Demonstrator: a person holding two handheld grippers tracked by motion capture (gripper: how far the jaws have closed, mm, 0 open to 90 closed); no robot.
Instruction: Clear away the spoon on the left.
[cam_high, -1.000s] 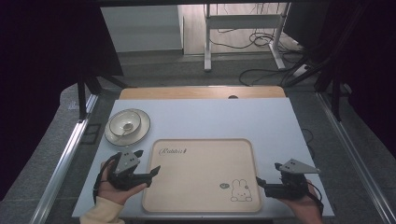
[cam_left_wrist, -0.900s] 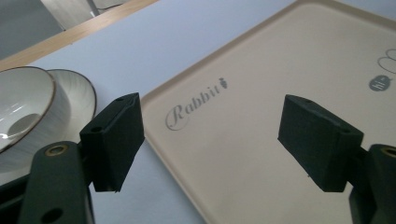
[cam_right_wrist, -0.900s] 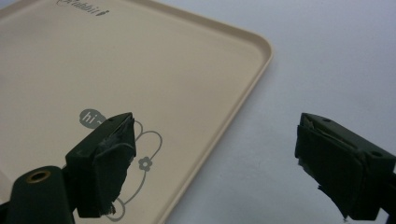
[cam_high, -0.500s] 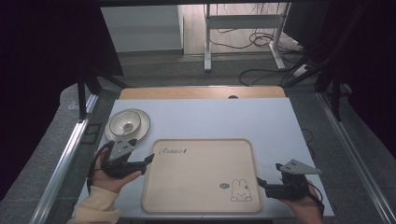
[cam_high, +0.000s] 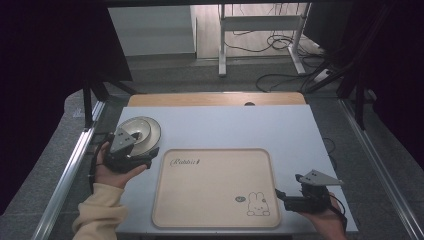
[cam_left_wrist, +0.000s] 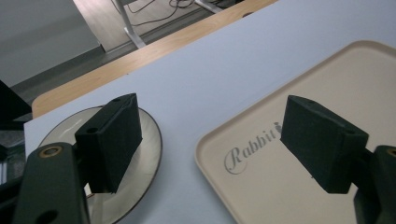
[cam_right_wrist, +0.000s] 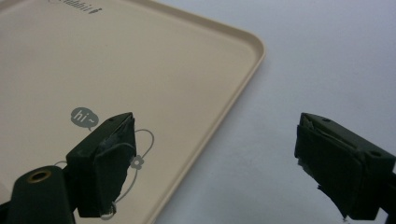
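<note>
A beige tray (cam_high: 215, 200) with "Rabbit" lettering and a printed rabbit lies on the near half of the pale table. A shallow round metallic plate (cam_high: 146, 129) sits left of the tray's far corner. My left gripper (cam_high: 148, 159) hovers at the plate's near edge, open and holding nothing. In the left gripper view its jaws straddle the gap, one over the plate (cam_left_wrist: 148, 144), the other over the tray (cam_left_wrist: 261, 186). My right gripper (cam_high: 282, 196) is open at the tray's near right corner. In the right gripper view one jaw is over the tray (cam_right_wrist: 116, 60), the other over bare table.
A wooden strip (cam_high: 215, 99) runs along the table's far edge. Metal rails (cam_high: 75, 160) flank both sides. Beyond stand desk legs (cam_high: 222, 40) and floor cables. The pale tabletop (cam_high: 240, 125) stretches behind the tray.
My left gripper has moved from the tray's left edge back and leftward to the plate. The right gripper has stayed where it was.
</note>
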